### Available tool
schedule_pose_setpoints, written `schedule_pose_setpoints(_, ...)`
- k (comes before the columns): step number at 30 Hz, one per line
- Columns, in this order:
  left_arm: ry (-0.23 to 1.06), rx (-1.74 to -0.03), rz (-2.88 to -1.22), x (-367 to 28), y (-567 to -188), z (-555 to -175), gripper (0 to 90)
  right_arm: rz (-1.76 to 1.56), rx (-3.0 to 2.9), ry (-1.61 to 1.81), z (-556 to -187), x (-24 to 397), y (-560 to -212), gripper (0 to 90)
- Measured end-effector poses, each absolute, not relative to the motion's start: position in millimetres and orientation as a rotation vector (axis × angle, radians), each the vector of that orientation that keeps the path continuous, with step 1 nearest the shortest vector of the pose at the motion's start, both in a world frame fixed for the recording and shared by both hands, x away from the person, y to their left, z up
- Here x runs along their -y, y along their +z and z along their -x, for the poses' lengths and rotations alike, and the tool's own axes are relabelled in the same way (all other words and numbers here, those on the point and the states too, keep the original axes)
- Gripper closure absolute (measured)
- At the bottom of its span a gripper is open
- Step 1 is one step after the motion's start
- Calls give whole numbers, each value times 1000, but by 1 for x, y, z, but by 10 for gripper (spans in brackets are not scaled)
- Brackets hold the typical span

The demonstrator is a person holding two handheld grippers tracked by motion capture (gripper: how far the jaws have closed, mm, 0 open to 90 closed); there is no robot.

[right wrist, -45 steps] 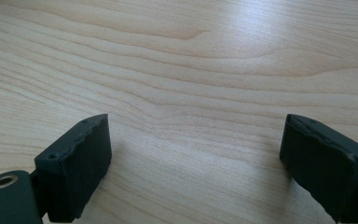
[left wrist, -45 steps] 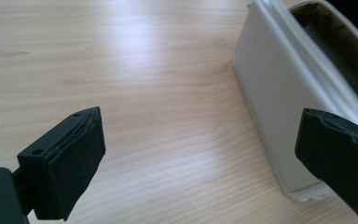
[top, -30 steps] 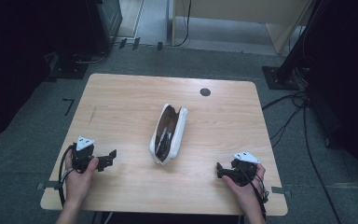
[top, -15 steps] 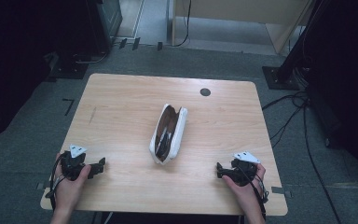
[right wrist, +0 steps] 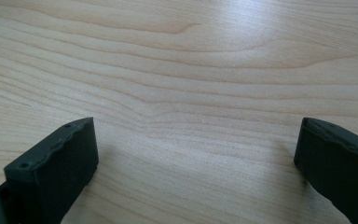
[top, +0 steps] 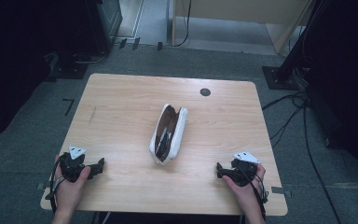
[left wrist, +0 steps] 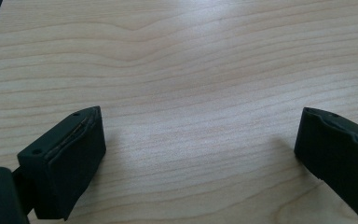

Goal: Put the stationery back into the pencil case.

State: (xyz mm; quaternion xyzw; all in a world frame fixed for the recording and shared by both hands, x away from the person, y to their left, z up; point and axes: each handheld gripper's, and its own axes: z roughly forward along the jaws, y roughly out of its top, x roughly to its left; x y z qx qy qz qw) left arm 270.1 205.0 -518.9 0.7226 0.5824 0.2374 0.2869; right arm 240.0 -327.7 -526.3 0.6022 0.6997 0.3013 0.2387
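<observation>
Midway across the pale wooden table [top: 121,107], well apart from both pairs of fingers, lies a long white pouch with a dark open interior [top: 168,134] (contents too dark to make out). Left gripper [top: 99,164] and right gripper [top: 220,170] low at the near corners, jaws spread wide over bare wood, pinching nothing. Beyond the pouch, a small dark round disc [top: 205,92] near the far edge, nothing between.

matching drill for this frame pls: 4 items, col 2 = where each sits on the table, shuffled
1. pencil case
2. left gripper
3. right gripper
4. round dark grommet

A. near edge, person's right side
B. far edge, right of centre
C. middle of the table, lying open
D. near edge, person's left side

Pairs: 1-C, 2-D, 3-A, 4-B
</observation>
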Motion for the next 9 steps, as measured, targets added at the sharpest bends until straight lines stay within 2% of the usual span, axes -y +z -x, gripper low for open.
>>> schedule_pose_setpoints(9,640,-1570,-1923,-202,-519,-269,18,-1648,-1918,825,-240,328,-526,0)
